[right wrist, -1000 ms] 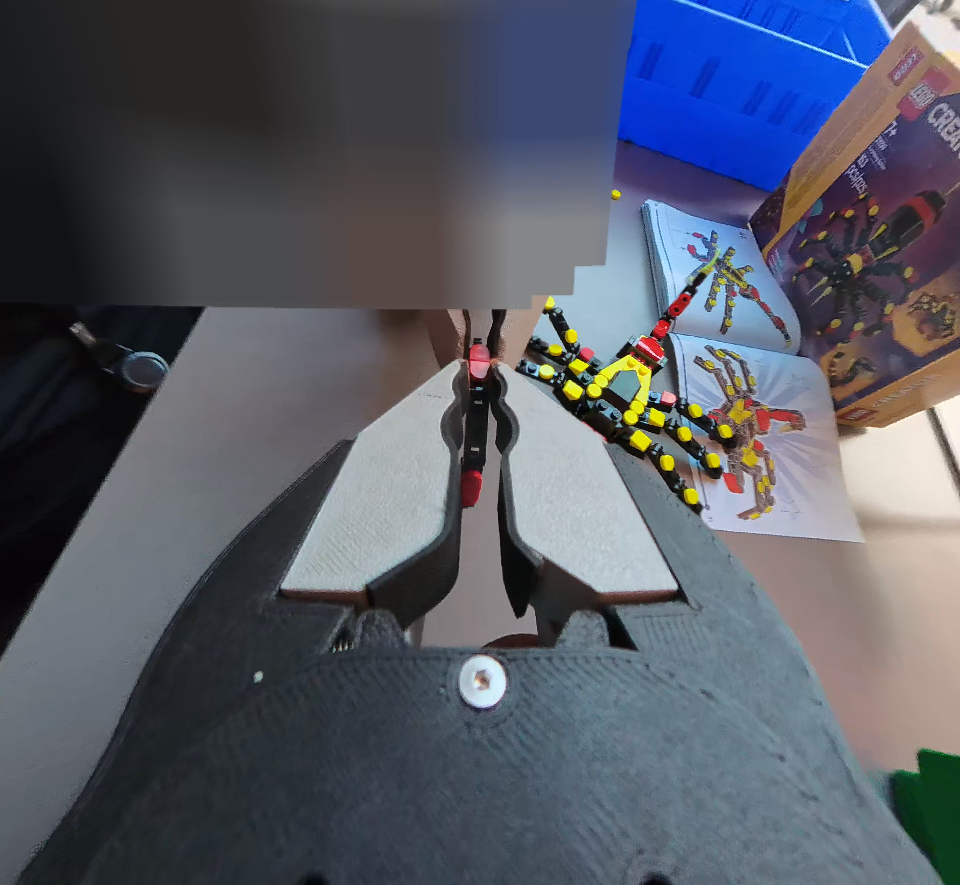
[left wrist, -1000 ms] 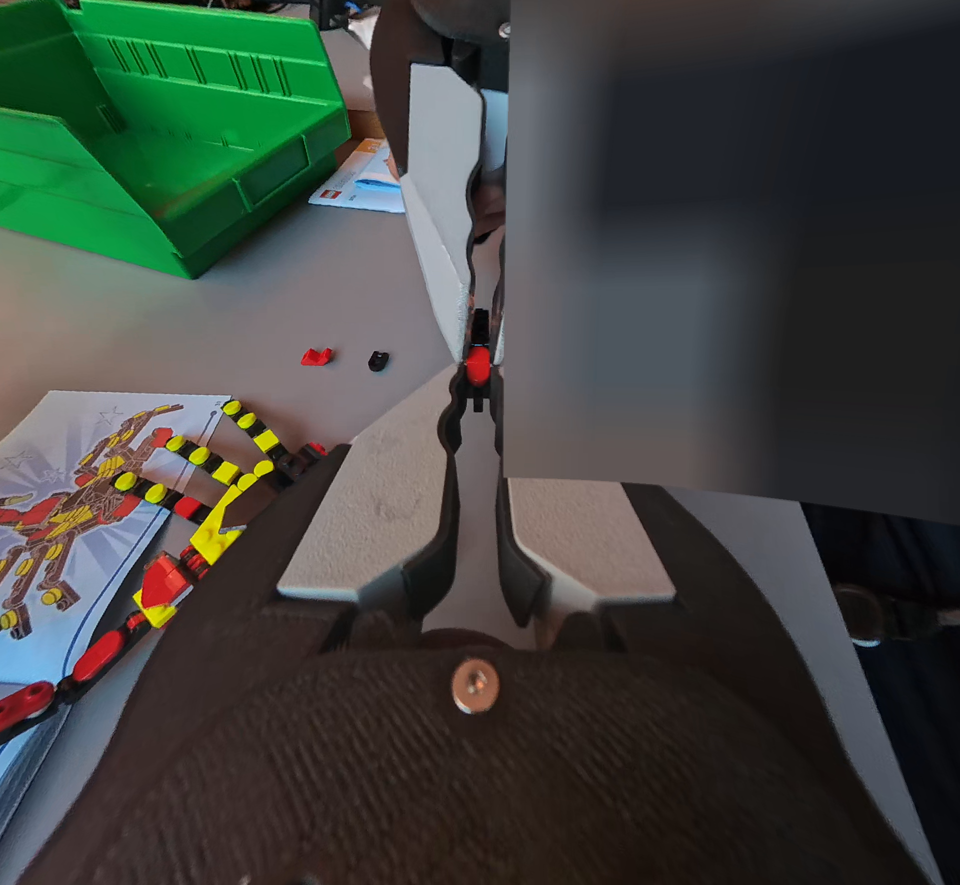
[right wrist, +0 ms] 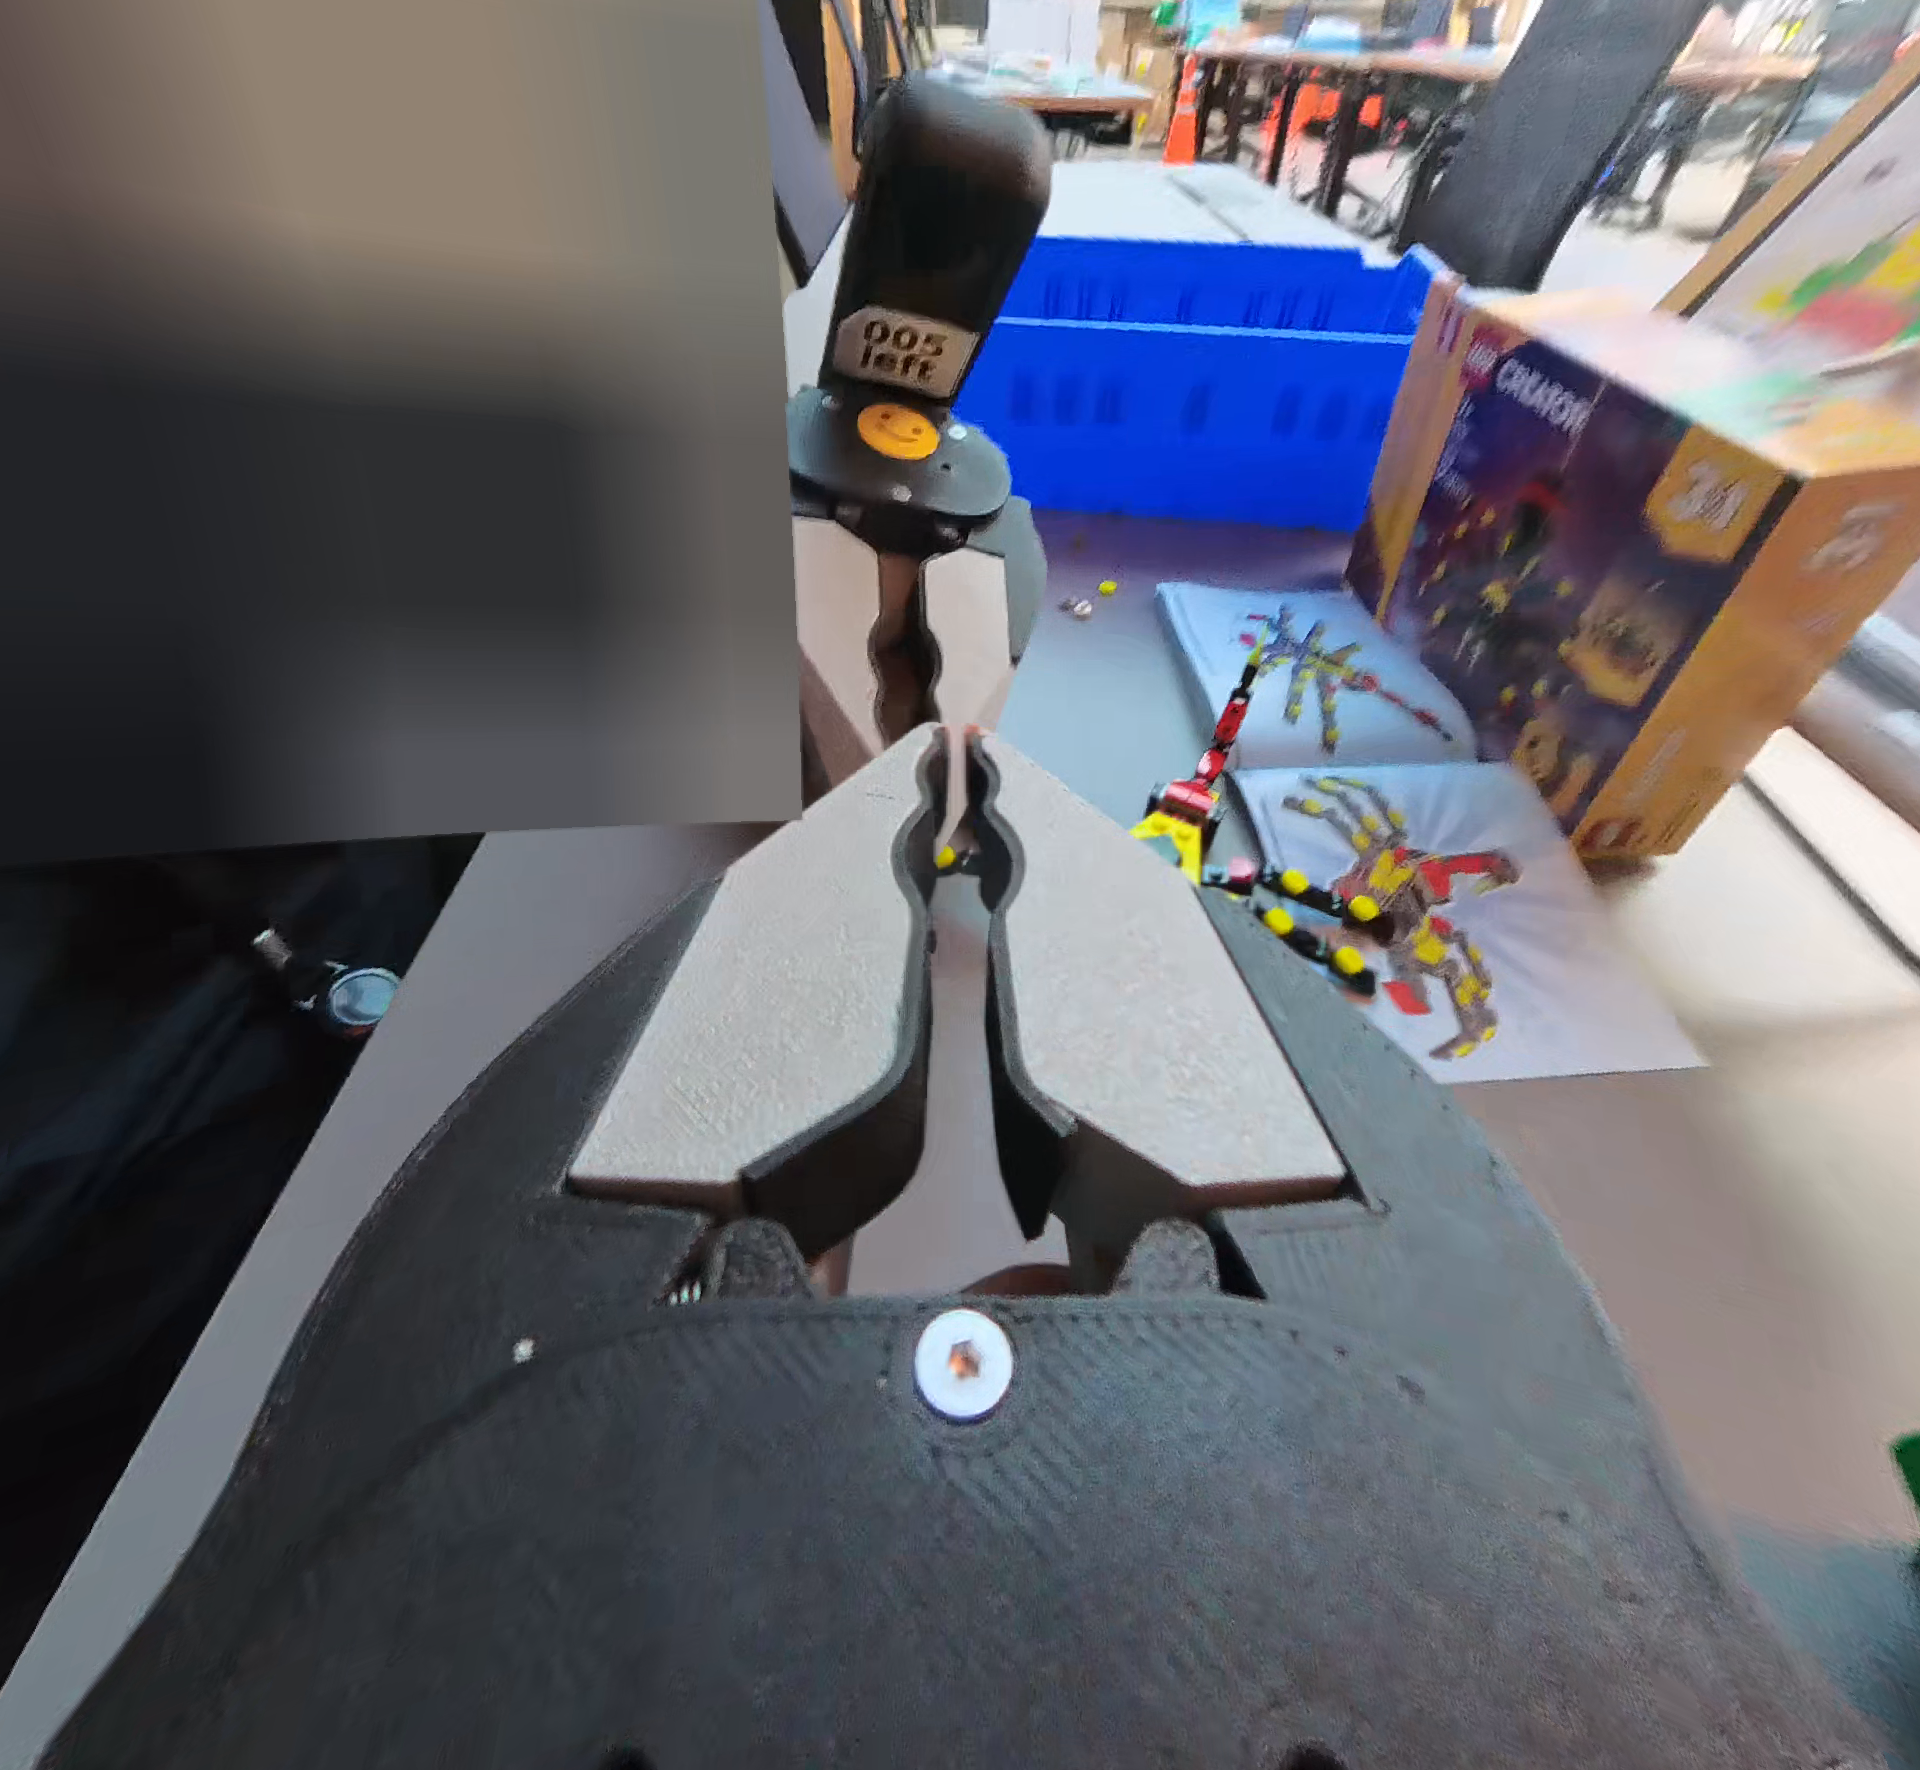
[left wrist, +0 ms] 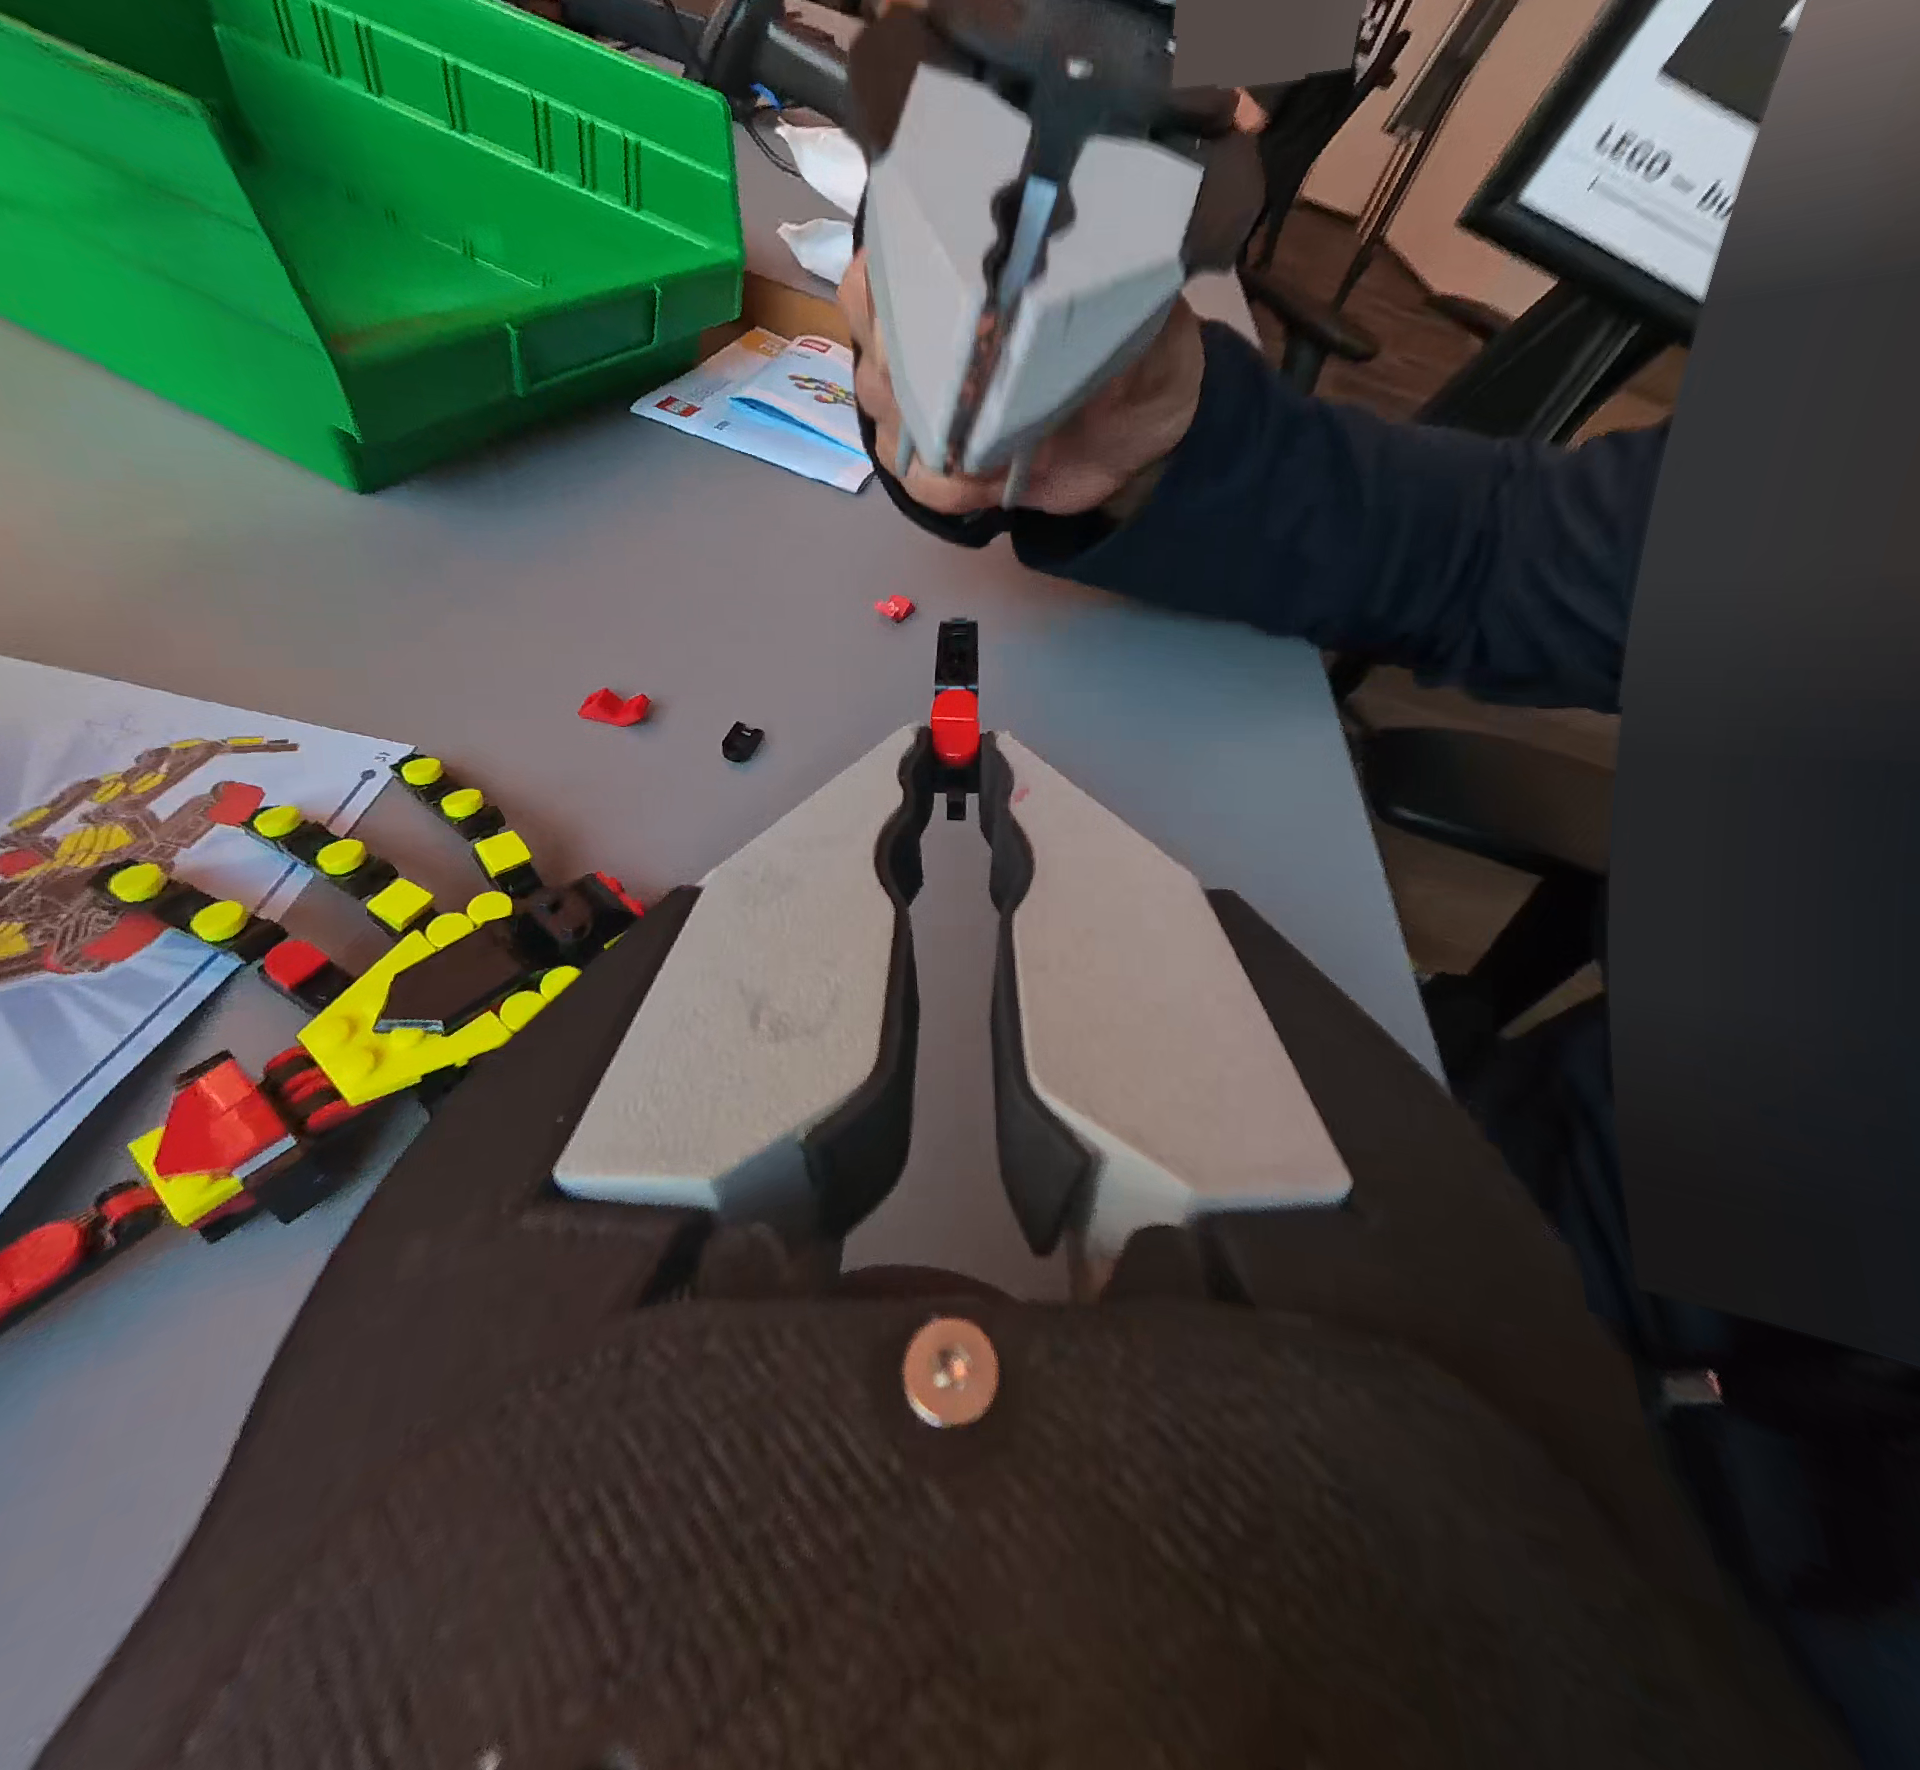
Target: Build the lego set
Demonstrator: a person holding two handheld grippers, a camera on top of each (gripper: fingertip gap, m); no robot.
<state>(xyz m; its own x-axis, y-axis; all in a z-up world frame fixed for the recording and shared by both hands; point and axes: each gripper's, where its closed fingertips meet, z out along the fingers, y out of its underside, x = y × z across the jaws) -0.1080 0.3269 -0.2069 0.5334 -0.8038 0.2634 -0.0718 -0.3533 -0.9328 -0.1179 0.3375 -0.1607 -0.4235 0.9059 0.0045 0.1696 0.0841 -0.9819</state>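
Now the left gripper [left wrist: 954, 752] pinches the red-and-black leg piece [left wrist: 956, 697], pointing straight ahead, while the right gripper [right wrist: 958, 744], clenched empty, hangs beyond it.

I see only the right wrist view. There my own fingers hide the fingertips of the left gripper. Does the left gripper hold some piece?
Observer: Yes. In the left wrist view the left gripper is shut on a small red and black piece, which sticks out past its tips.
Operator: Are loose pieces lying near it?
Observer: Three, on the table, left of the held piece: a red piece, a black piece and a smaller red piece.
Operator: Where is my right gripper from that side?
Observer: The right gripper hangs above the table beyond the held piece, apart from it, jaws together.
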